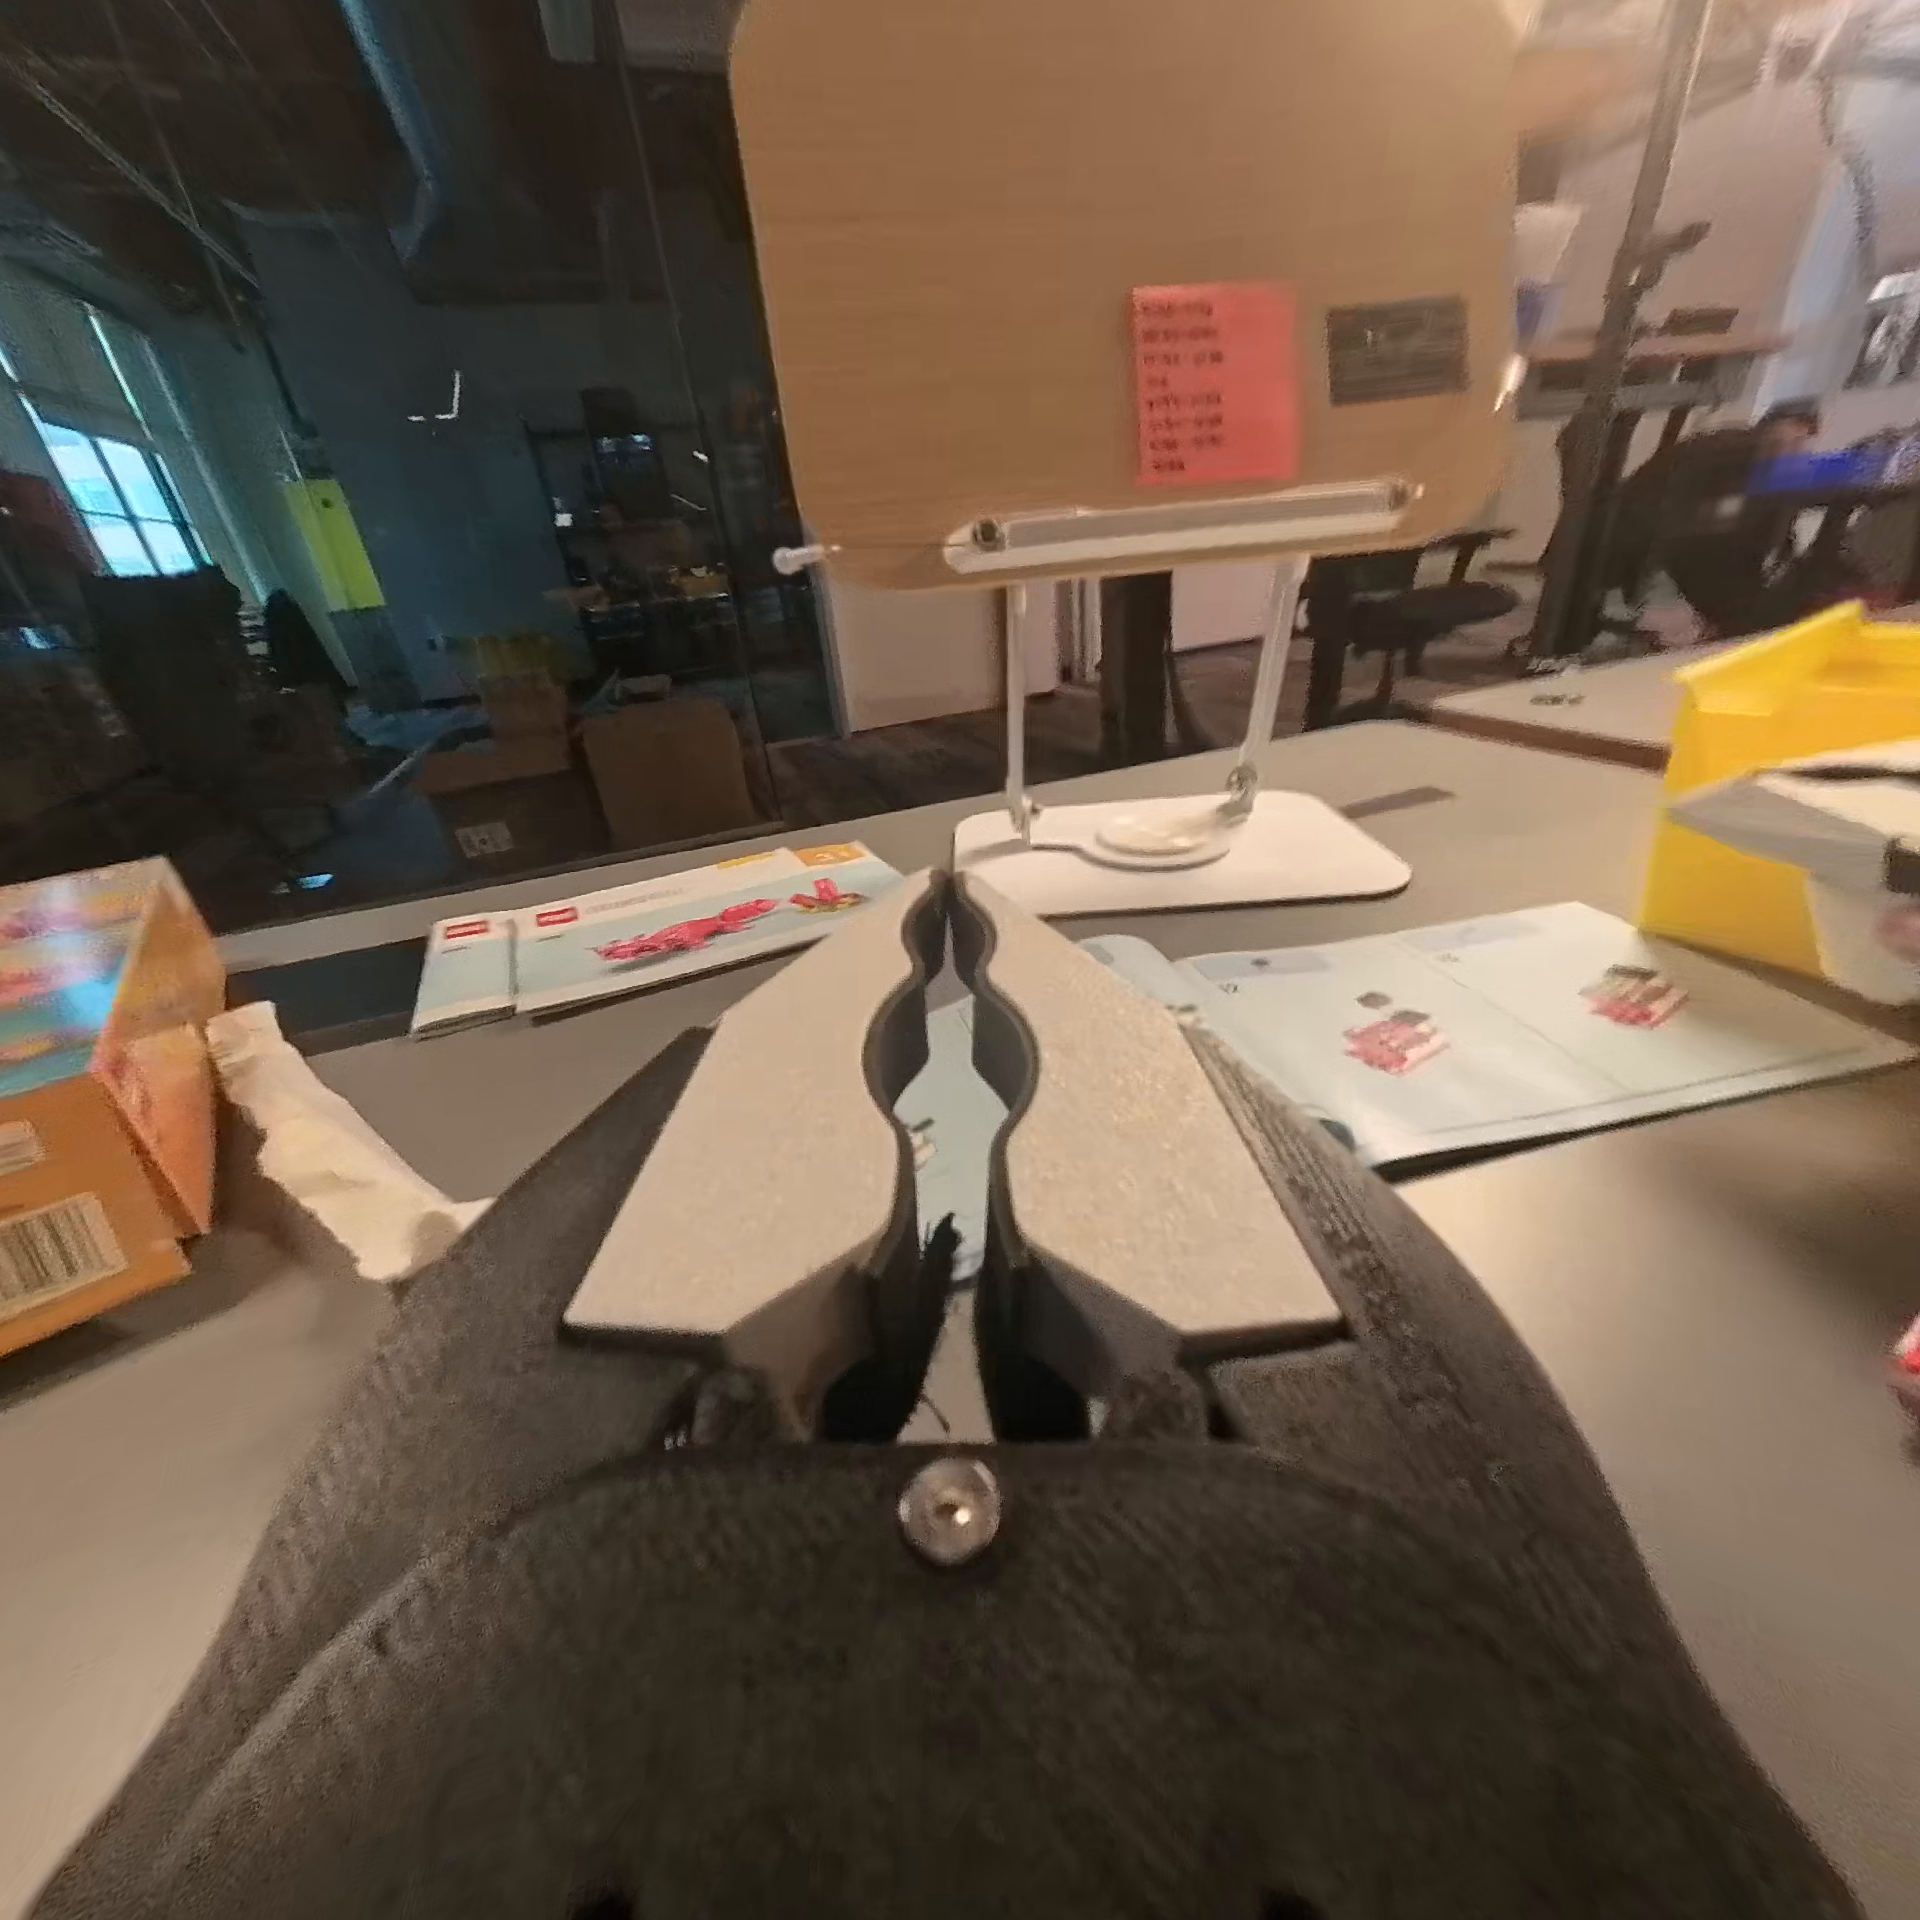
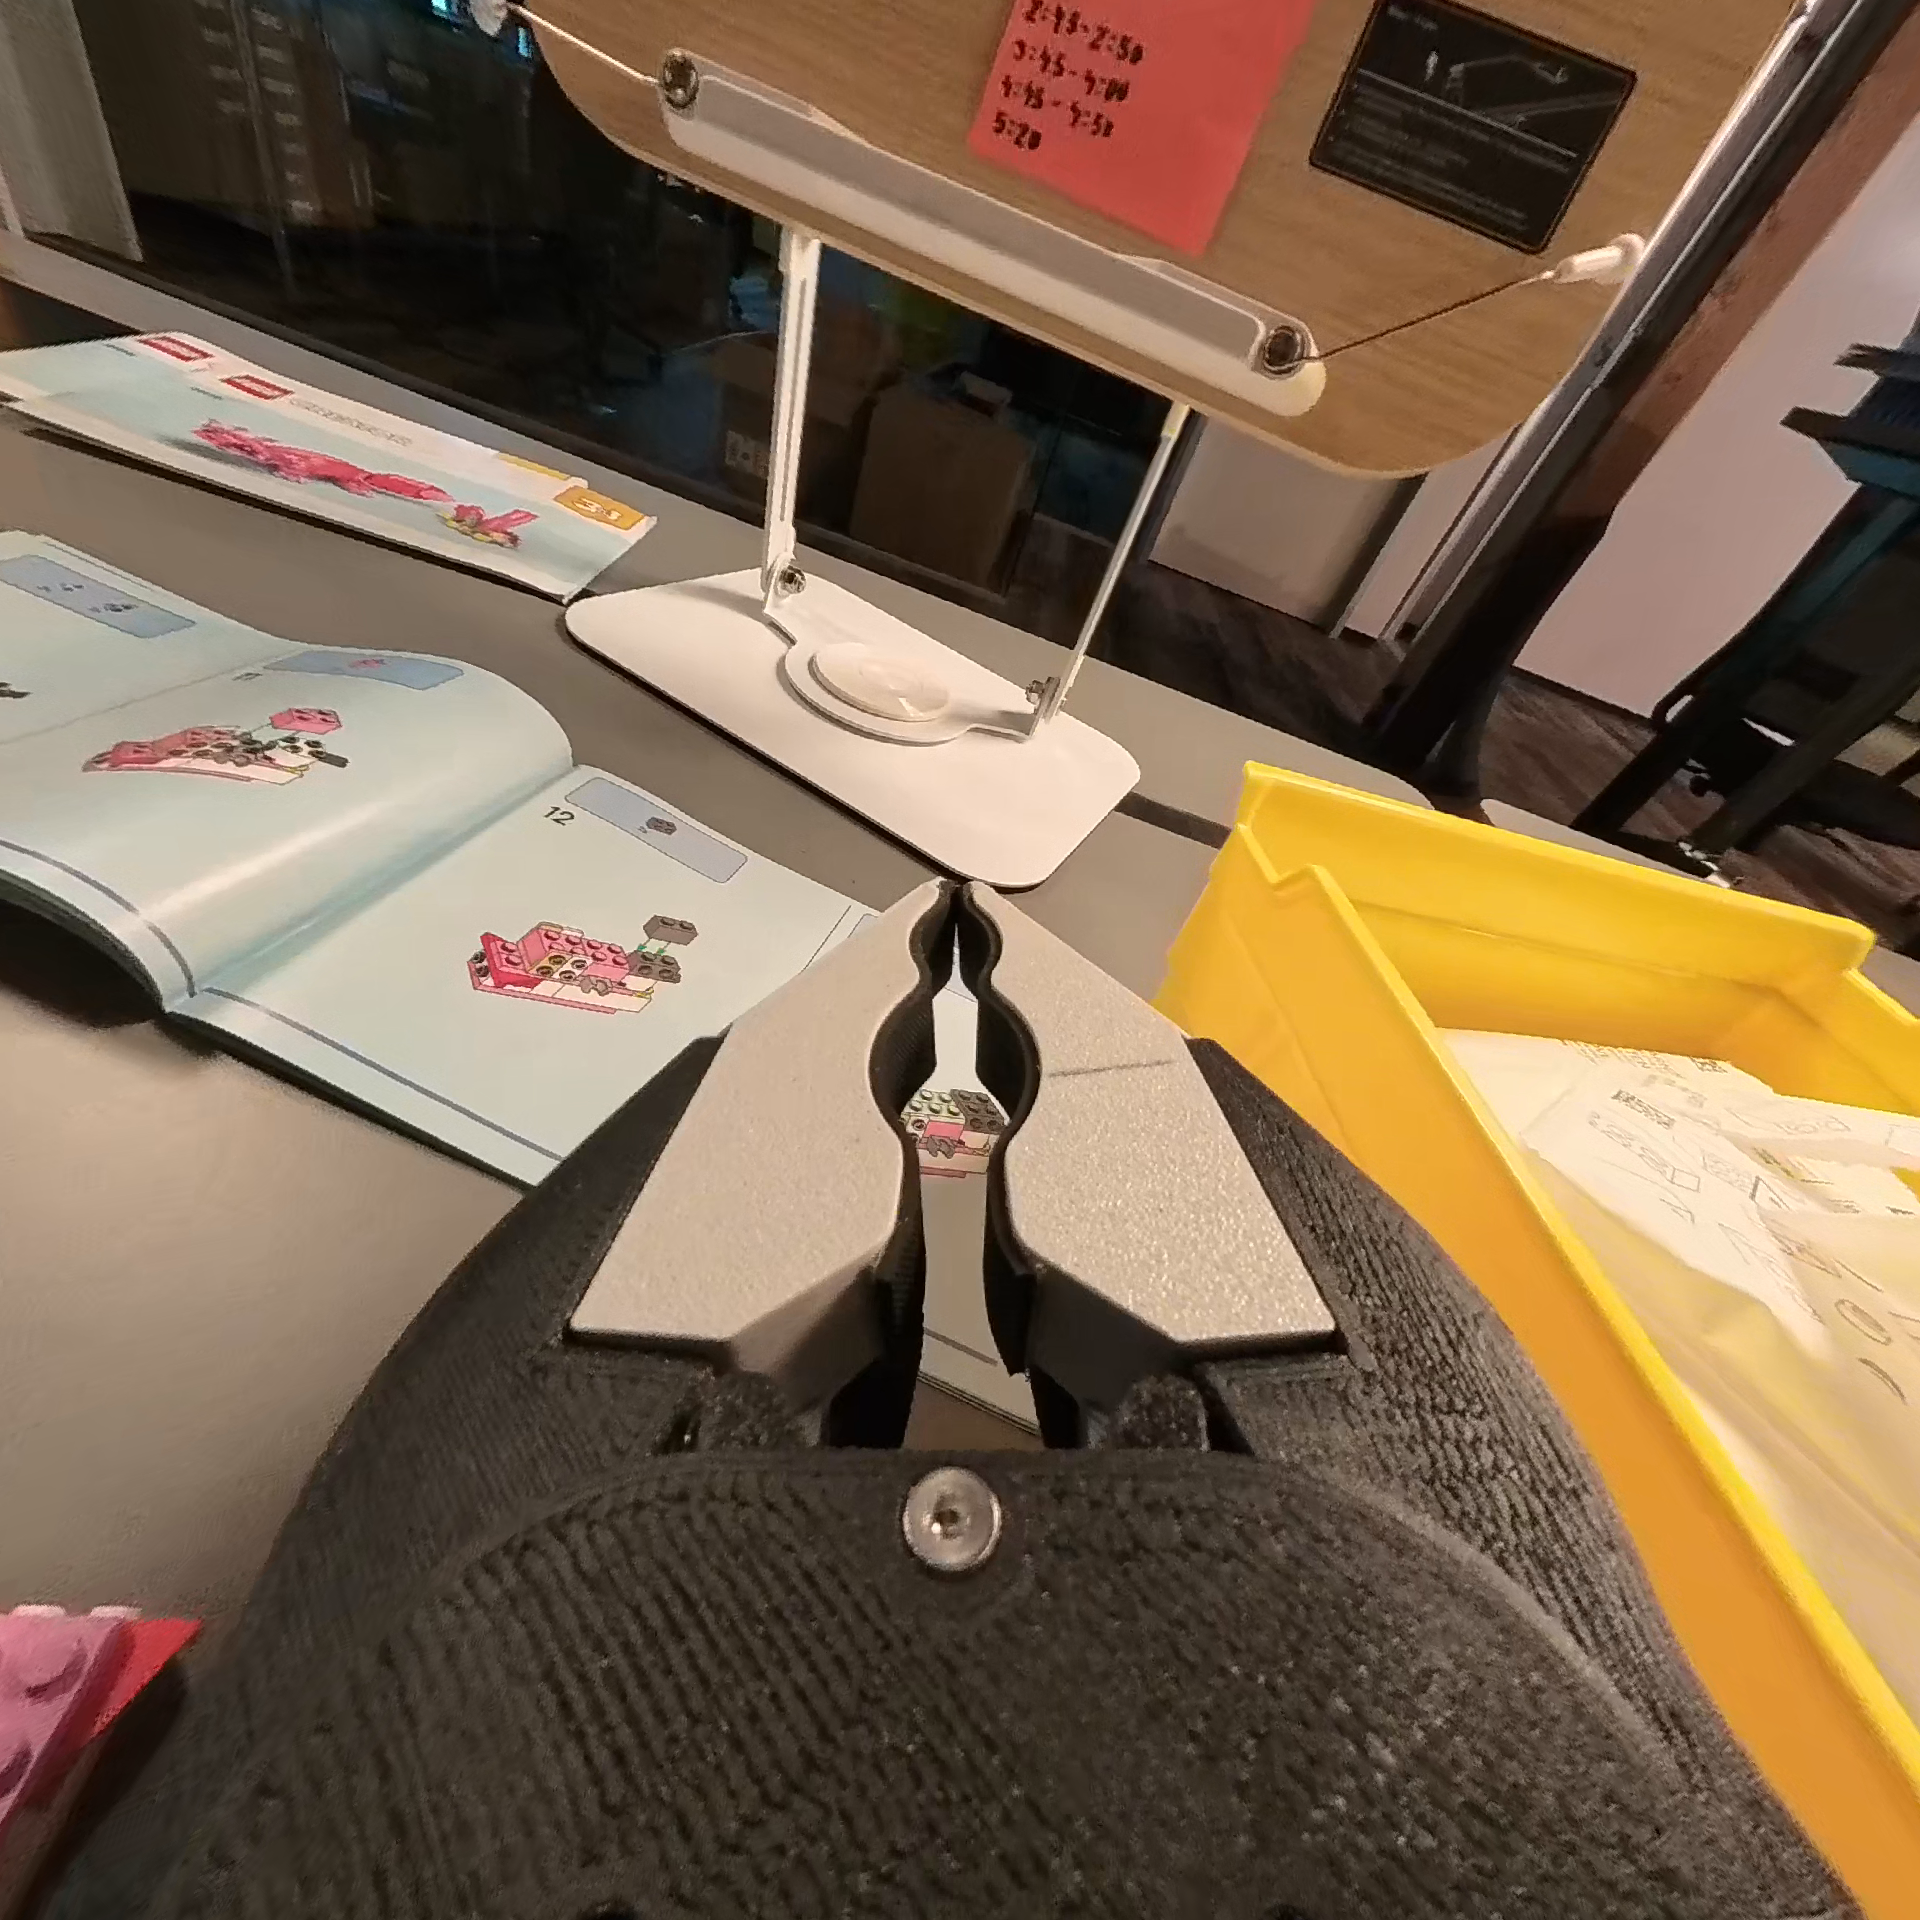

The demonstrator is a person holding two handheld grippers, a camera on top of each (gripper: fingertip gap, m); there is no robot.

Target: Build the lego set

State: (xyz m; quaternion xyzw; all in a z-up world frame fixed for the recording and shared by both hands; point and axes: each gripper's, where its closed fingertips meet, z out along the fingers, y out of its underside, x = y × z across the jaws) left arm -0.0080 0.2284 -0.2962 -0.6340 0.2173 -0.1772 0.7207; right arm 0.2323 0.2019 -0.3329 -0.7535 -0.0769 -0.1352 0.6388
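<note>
Both grippers' fingers together, nothing held; right gripper (image 2: 954,891) over open booklet's (image 2: 343,831) right corner, yellow bin (image 2: 1455,935) just right; left gripper (image 1: 948,883) over booklet's left part

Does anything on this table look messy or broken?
A crumpled white paper lies beside the torn-open orange box at the left. Nothing looks broken or spilled. Both grippers are shut, holding nothing.

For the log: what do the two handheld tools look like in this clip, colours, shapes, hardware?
The two match. The left tool and right tool each have two flat, pale grey, speckled fingers tapering to a point, with black wavy inner edges. Each body is rough, ridged black plastic with one silver screw. No cables or sleeves show.
</note>
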